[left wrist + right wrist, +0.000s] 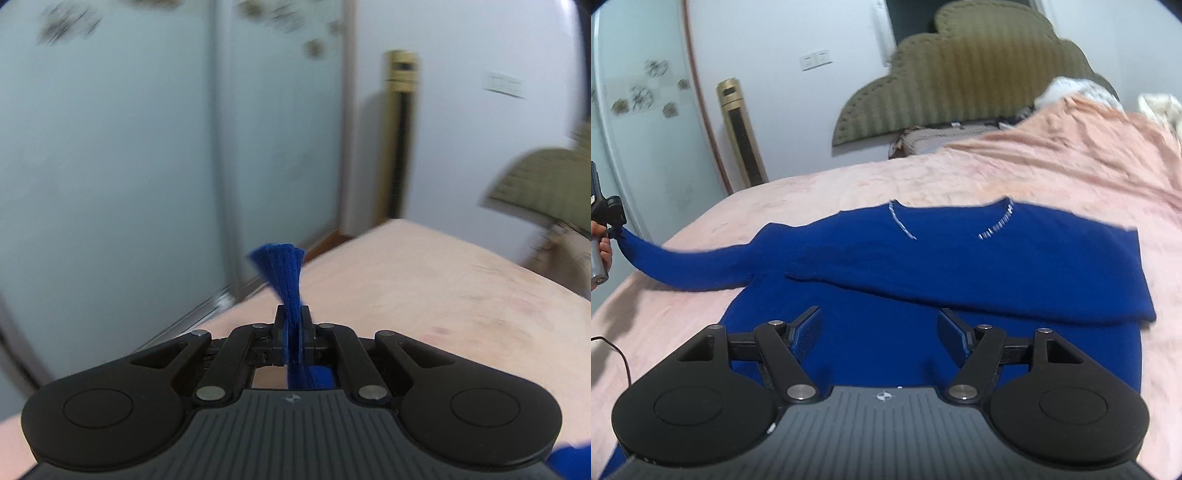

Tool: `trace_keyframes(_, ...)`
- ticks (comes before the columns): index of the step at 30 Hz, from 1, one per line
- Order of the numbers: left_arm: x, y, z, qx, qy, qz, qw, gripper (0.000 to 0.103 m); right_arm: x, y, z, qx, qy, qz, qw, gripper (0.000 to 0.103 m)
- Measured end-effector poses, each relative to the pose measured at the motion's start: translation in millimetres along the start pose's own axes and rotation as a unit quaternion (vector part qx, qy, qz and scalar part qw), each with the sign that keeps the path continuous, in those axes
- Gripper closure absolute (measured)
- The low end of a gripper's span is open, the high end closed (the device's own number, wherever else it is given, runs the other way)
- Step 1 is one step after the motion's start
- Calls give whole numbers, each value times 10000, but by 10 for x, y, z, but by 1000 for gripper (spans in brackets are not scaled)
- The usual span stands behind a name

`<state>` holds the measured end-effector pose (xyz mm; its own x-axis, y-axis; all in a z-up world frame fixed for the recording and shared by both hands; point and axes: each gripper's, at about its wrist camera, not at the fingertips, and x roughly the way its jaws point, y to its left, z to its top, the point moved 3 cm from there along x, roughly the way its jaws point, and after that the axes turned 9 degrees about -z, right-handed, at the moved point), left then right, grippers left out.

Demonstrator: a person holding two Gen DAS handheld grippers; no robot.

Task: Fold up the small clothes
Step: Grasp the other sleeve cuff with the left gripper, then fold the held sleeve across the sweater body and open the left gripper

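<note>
Right wrist: blue sweater (960, 266), sleeve lifted

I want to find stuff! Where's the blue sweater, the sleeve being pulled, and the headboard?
Sweater (1015, 258): right wrist view, chest.
Sleeve (665, 269): right wrist view, middle of the stretched arm.
Headboard (960, 74): right wrist view, padded centre.

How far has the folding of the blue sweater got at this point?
Done: the blue sweater lies flat on the pink bedspread, with one sleeve already folded across its body. In hand: the left gripper is shut on the cuff of the other sleeve, lifted off the bed. The right gripper hangs open over the hem. Left: laying that sleeve across and folding the body.
</note>
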<state>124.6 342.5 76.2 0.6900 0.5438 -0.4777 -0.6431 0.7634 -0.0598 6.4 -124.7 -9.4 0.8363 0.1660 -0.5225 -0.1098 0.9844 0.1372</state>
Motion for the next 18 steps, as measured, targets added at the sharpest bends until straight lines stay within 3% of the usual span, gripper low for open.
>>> trace_keyframes(3, -326, -577, -113, 485, 43, -745, 9960, 98, -38, -95, -23, 165, -40, -10, 9999, 31)
trace_keyframes(7, -814, -1426, -418, 1207, 25, -1792, 9764, 98, -113, -242, -47, 232, -147, -134, 9995, 31)
trace_keyframes(10, -1218, -2068, -716, 1714, 40, -2568, 9511, 98, -171, -370, -70, 345, -183, -216, 9990, 31)
trace_keyframes(14, -1560, -2746, -1105, 2116, 205, -3244, 9217, 98, -241, -550, -130, 481, -197, -322, 9981, 31)
trace_keyframes(18, -1757, -3320, -1600, 2509, 642, -3884, 8843, 98, -327, -759, -184, 612, -228, -489, 9967, 31)
